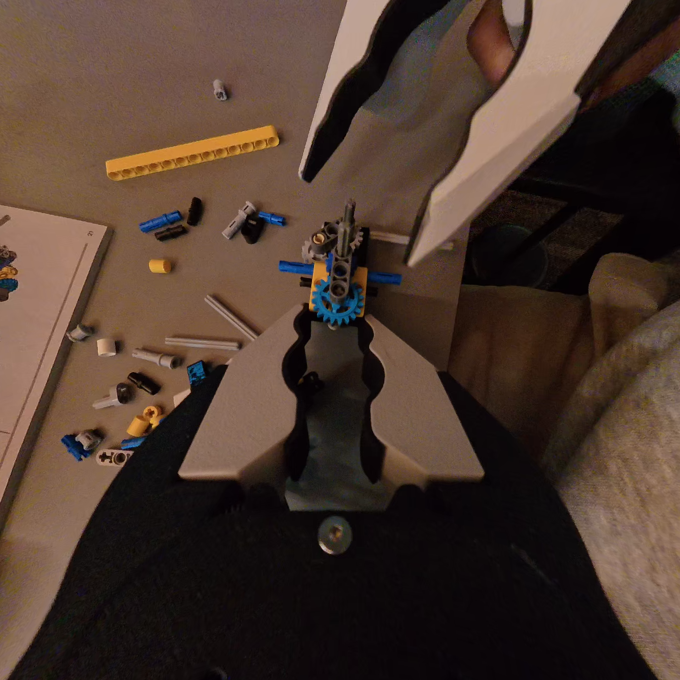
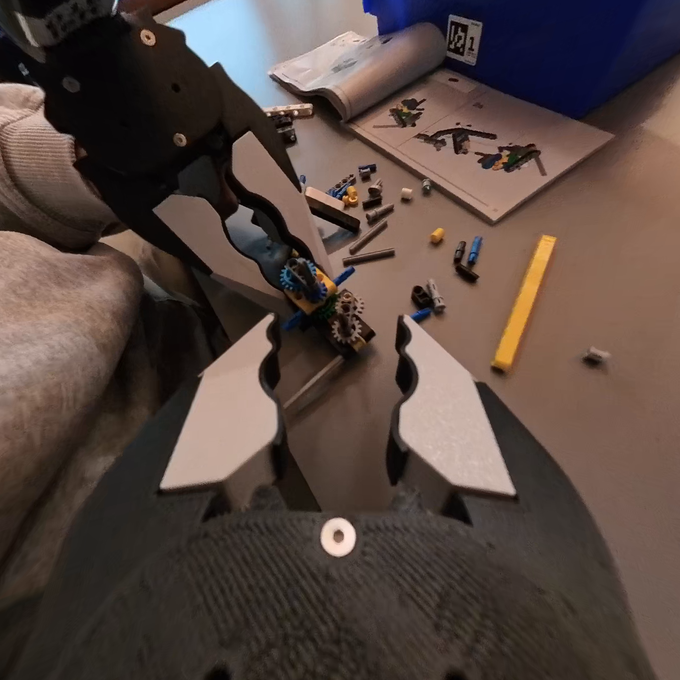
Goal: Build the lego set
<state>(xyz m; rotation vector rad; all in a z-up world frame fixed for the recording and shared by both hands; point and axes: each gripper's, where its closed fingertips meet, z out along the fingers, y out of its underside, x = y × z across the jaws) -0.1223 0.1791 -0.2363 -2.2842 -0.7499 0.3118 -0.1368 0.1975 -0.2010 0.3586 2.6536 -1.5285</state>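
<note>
A small lego assembly (image 1: 338,283) has a yellow block, a blue gear, grey gears, a grey beam and blue pins sticking out sideways. My left gripper (image 1: 336,318) is shut on its yellow block end and holds it just over the grey table. It also shows in the right wrist view (image 2: 320,294), held by the left gripper (image 2: 307,274). My right gripper (image 2: 336,323) is open and empty, with its fingertips just short of the assembly's grey gear end. In the left wrist view the right gripper (image 1: 362,217) hangs above and beyond the assembly.
A long yellow beam (image 1: 191,152) (image 2: 524,301), grey axles (image 1: 202,343) (image 2: 368,255) and several small pins and bushes lie loose on the table. An open instruction booklet (image 2: 478,147) (image 1: 36,312) lies beside a blue bin (image 2: 552,44). A fabric cushion (image 1: 607,441) borders the table edge. The tips of one gripper are about 5 cm away from the tips of the other.
</note>
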